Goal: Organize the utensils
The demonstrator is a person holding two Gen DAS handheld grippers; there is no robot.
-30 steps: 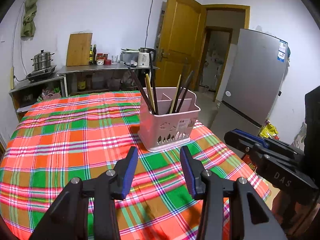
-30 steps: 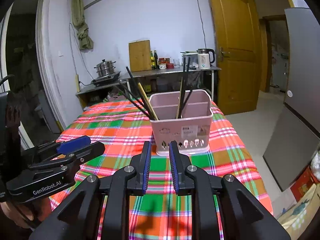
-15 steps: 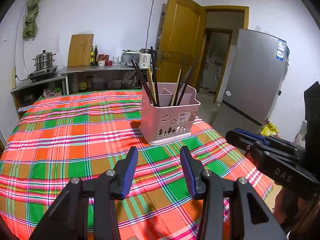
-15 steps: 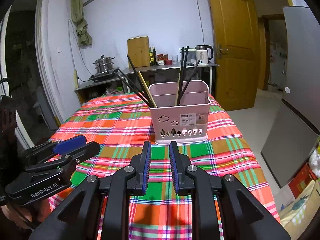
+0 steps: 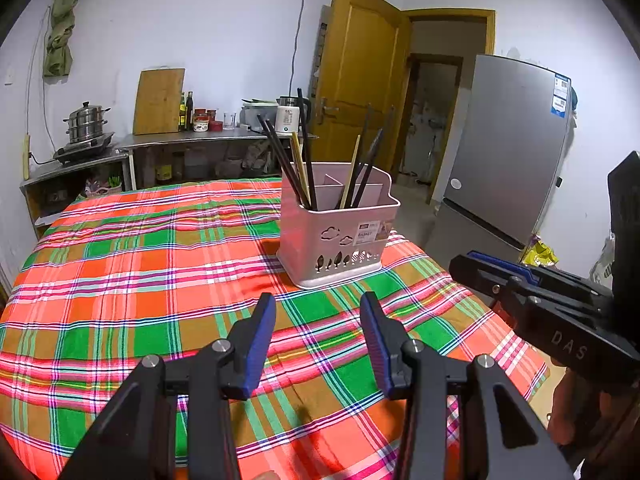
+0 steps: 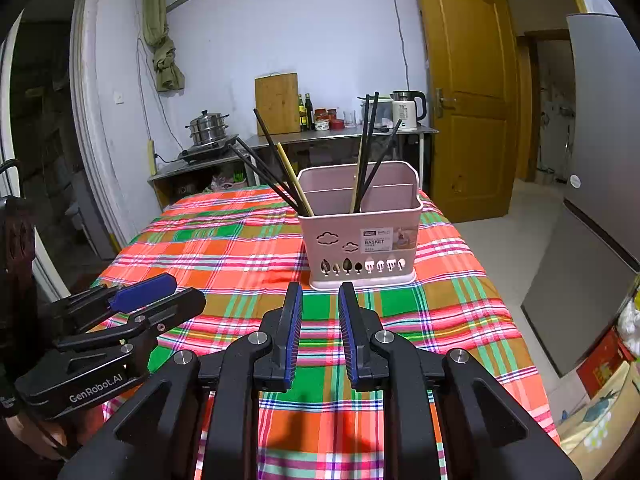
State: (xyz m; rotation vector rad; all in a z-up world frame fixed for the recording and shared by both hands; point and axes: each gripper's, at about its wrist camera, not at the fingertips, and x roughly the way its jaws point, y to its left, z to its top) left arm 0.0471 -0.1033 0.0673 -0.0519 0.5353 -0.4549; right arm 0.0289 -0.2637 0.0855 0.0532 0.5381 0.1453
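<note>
A pink utensil basket (image 5: 338,236) (image 6: 360,240) stands upright on the plaid tablecloth (image 5: 140,280) (image 6: 224,248). Several black and wooden chopsticks (image 5: 296,164) (image 6: 280,168) lean in its left and right compartments. My left gripper (image 5: 318,310) is open and empty, held above the cloth in front of the basket; it also shows in the right wrist view (image 6: 160,292). My right gripper (image 6: 320,298) has a narrow gap between its jaws and holds nothing; it shows at the right of the left wrist view (image 5: 480,266).
A steel counter (image 5: 192,140) at the back wall holds a steamer pot (image 5: 86,120), cutting board (image 5: 158,100), bottles and a kettle (image 6: 406,110). A wooden door (image 6: 460,92) and a grey fridge (image 5: 508,144) stand to the right of the table.
Both cameras have pulled back and lowered a little, so the basket sits slightly farther off and more level. The jaws of both grippers keep the same spacing.
</note>
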